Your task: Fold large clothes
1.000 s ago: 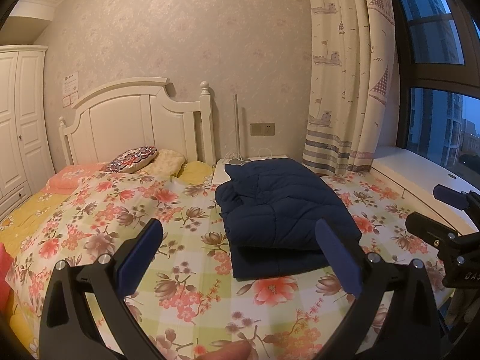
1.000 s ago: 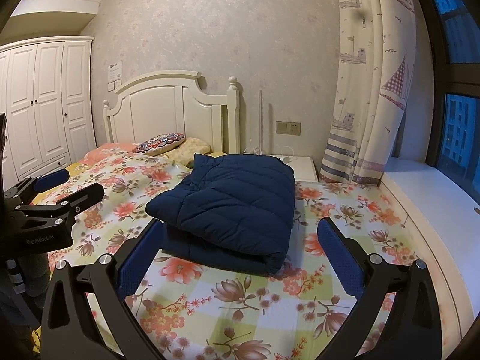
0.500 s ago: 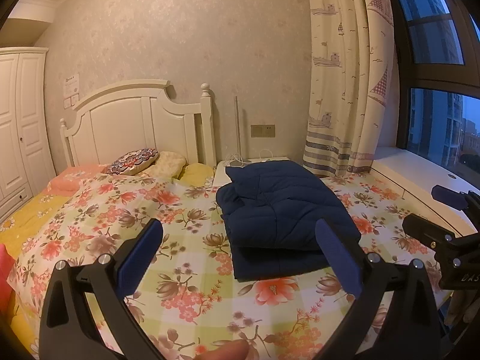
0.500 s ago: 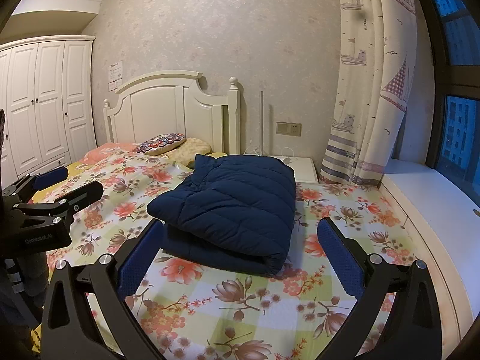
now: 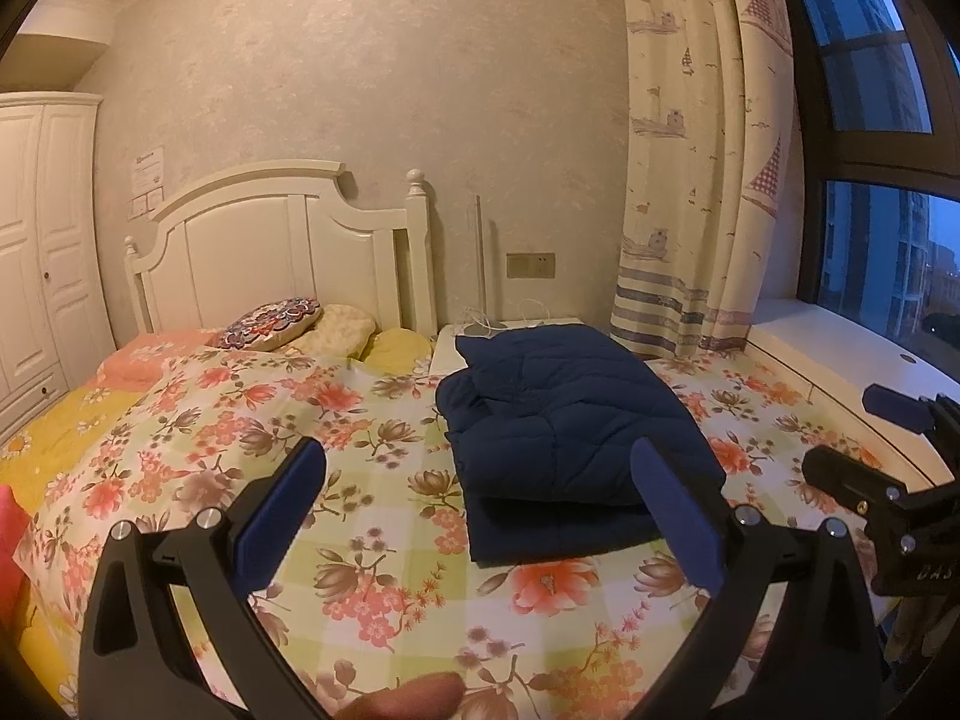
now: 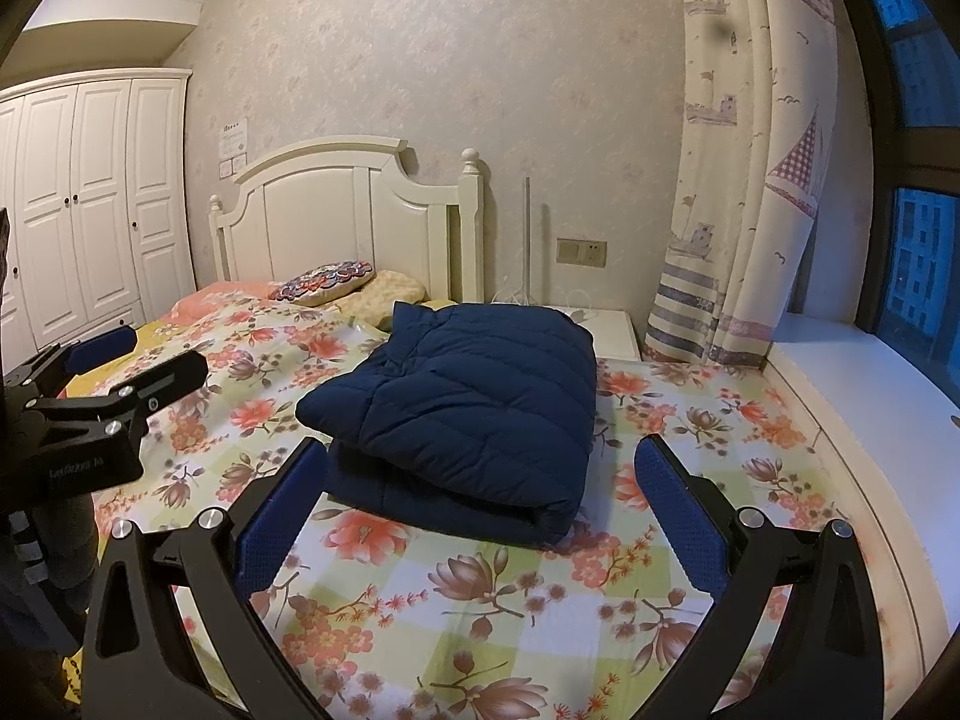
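A dark blue quilted jacket (image 5: 570,420) lies folded in a thick stack on the flowered bedspread (image 5: 372,546); it also shows in the right wrist view (image 6: 474,408). My left gripper (image 5: 477,510) is open and empty, held back above the bed's near part, short of the jacket. My right gripper (image 6: 480,504) is open and empty, also short of the jacket and apart from it. Each gripper shows at the edge of the other's view: the right one in the left wrist view (image 5: 888,480), the left one in the right wrist view (image 6: 108,384).
A white headboard (image 5: 282,252) and pillows (image 5: 276,324) are at the far end. A white nightstand (image 6: 606,330), a patterned curtain (image 5: 690,180) and a window ledge (image 6: 852,372) stand to the right. A white wardrobe (image 6: 84,204) is at the left.
Both grippers have drawn back and risen slightly from the folded jacket. The jacket has not moved.
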A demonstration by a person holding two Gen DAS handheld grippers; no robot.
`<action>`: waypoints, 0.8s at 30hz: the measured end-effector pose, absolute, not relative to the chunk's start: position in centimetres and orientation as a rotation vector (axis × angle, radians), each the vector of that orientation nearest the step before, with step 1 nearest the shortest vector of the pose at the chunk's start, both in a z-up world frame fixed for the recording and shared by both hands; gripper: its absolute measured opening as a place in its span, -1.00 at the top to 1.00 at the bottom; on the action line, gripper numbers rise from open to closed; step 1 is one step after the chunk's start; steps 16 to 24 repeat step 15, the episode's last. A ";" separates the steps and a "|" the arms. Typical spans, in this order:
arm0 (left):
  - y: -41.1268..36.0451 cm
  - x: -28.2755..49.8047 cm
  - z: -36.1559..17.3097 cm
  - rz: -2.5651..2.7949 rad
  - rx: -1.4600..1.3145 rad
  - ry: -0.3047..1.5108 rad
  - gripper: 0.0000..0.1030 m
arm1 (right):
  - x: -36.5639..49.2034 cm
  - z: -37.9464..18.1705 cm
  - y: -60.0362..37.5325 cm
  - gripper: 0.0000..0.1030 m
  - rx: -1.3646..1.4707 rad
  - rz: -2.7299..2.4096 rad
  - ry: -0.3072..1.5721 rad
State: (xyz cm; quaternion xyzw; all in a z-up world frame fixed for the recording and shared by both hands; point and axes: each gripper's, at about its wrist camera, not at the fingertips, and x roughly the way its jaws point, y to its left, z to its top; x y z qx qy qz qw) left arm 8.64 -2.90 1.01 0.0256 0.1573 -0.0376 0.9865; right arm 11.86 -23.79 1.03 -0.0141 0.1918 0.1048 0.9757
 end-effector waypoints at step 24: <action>2.9 18.2 -4.7 -0.050 0.073 0.602 -0.96 | 15.4 -1.0 -28.2 -0.91 -0.078 0.124 0.472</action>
